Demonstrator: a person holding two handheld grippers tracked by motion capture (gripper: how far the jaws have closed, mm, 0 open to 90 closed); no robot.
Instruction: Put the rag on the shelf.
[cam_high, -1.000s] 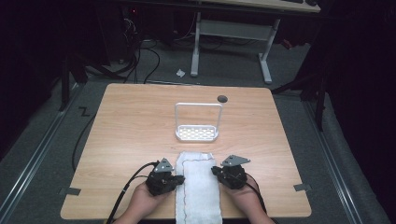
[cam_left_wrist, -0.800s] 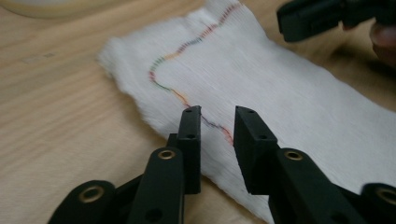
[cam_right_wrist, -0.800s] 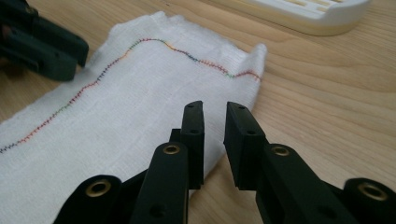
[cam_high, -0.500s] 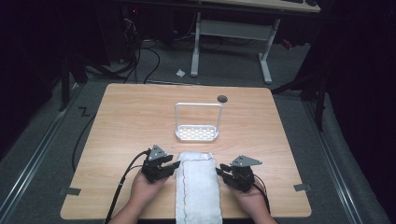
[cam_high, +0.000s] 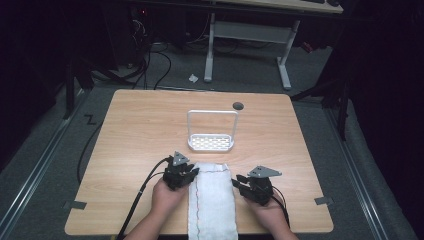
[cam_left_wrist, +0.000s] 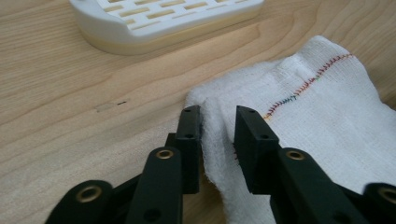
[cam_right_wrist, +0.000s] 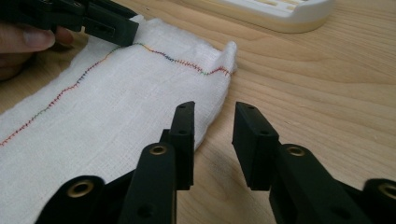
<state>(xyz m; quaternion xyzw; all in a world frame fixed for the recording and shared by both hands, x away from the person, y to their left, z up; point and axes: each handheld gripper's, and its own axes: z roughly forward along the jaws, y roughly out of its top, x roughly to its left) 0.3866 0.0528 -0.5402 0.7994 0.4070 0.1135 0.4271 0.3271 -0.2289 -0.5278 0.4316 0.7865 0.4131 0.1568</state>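
On the near half of the light wooden table (cam_high: 135, 130), just in front of the white slotted plastic rack with a tall wire-like frame (cam_high: 211, 142), lies a long white folded cloth with a multicoloured stitched seam (cam_high: 212, 200), its near end reaching the table edge closest to the person. Left gripper (cam_high: 191, 172) sits at the cloth's left edge near the far corner, close to the rack; in the left gripper view its jaws straddle that edge, a fold of fabric between them, the left jaw touching the fabric, the right jaw with a visible gap, so not clamped; jaws have just been closing. Right gripper (cam_high: 239, 183) is at the cloth's right edge, farther from the rack than the left one; in the right gripper view its jaws stand apart, left jaw over the cloth's edge, right jaw over bare wood, nothing pinched; jaws have just been opening. Cloth's far right corner is slightly curled up. Small dark round hole (cam_high: 238, 105) in the table lies beyond the rack, to its right. Both hands grip the tools from the near side.
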